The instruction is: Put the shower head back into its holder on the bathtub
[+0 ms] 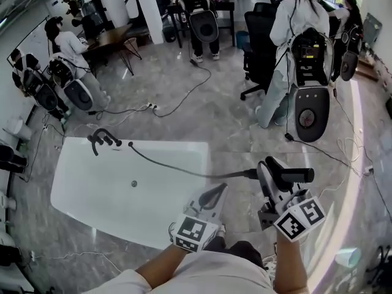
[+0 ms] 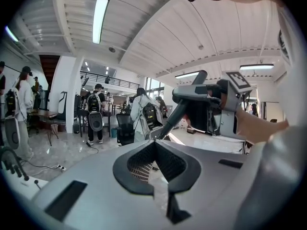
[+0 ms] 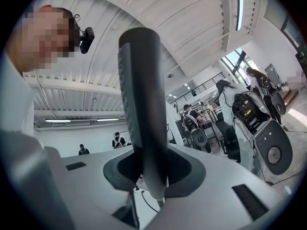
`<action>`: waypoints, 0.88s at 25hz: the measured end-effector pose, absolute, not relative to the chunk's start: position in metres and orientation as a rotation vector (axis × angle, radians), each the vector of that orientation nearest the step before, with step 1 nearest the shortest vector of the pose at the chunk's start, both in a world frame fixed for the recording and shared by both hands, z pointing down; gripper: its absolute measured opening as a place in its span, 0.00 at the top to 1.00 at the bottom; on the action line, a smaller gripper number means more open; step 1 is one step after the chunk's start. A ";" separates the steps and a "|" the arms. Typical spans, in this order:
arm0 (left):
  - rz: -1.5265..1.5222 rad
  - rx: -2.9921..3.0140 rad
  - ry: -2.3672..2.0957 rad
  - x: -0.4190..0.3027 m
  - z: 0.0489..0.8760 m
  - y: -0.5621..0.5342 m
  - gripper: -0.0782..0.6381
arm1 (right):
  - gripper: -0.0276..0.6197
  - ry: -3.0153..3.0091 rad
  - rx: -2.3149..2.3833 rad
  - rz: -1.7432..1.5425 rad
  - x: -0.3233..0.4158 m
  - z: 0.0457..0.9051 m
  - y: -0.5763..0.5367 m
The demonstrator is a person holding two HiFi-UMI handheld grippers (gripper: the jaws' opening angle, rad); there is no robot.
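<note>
The dark grey shower head (image 1: 288, 176) is clamped in my right gripper (image 1: 273, 177), above the floor to the right of the white bathtub (image 1: 79, 188). Its black hose (image 1: 177, 169) runs left across the tub to the black faucet and holder (image 1: 101, 138) at the tub's far left corner. In the right gripper view the shower head (image 3: 143, 109) stands upright between the jaws of the right gripper (image 3: 153, 178). My left gripper (image 1: 214, 195) is shut and empty, just left of the right one, over the tub's right end. From the left gripper (image 2: 156, 164) the shower head (image 2: 188, 98) shows ahead.
Several people with backpack rigs stand or sit beyond the tub, one in white (image 1: 288, 35) near a black office chair (image 1: 258, 41). Cables and a power strip (image 1: 150, 107) lie on the marble floor behind the tub. More cables (image 1: 349, 149) lie at the right.
</note>
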State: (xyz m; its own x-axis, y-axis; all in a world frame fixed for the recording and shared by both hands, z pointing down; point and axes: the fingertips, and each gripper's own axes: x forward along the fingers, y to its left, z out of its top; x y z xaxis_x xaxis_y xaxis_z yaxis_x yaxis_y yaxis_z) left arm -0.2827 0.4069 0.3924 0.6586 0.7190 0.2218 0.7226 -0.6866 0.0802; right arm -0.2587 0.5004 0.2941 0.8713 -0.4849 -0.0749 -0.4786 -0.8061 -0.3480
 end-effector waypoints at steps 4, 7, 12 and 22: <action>-0.399 -2.864 -1.186 -0.240 0.405 0.425 0.88 | 0.78 0.757 -2.667 -0.037 -0.212 0.302 0.519; -0.424 -2.873 -1.144 -0.221 0.420 0.431 0.88 | 0.78 0.794 -2.649 -0.041 -0.187 0.313 0.525; -0.439 -2.911 -1.045 -0.177 0.429 0.438 0.88 | 0.78 0.860 -2.619 -0.052 -0.136 0.323 0.535; -0.475 -2.981 -0.832 -0.089 0.422 0.505 0.88 | 0.78 1.059 -2.534 -0.091 -0.038 0.315 0.593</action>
State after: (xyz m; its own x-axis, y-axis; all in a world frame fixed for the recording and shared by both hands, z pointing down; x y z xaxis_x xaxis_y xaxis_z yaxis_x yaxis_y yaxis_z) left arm -0.0885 0.5047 0.4225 0.8126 0.5046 0.2915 0.5077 -0.8586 0.0710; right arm -0.0383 0.5928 0.3152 0.7124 -0.6961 -0.0889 -0.6706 -0.6380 -0.3785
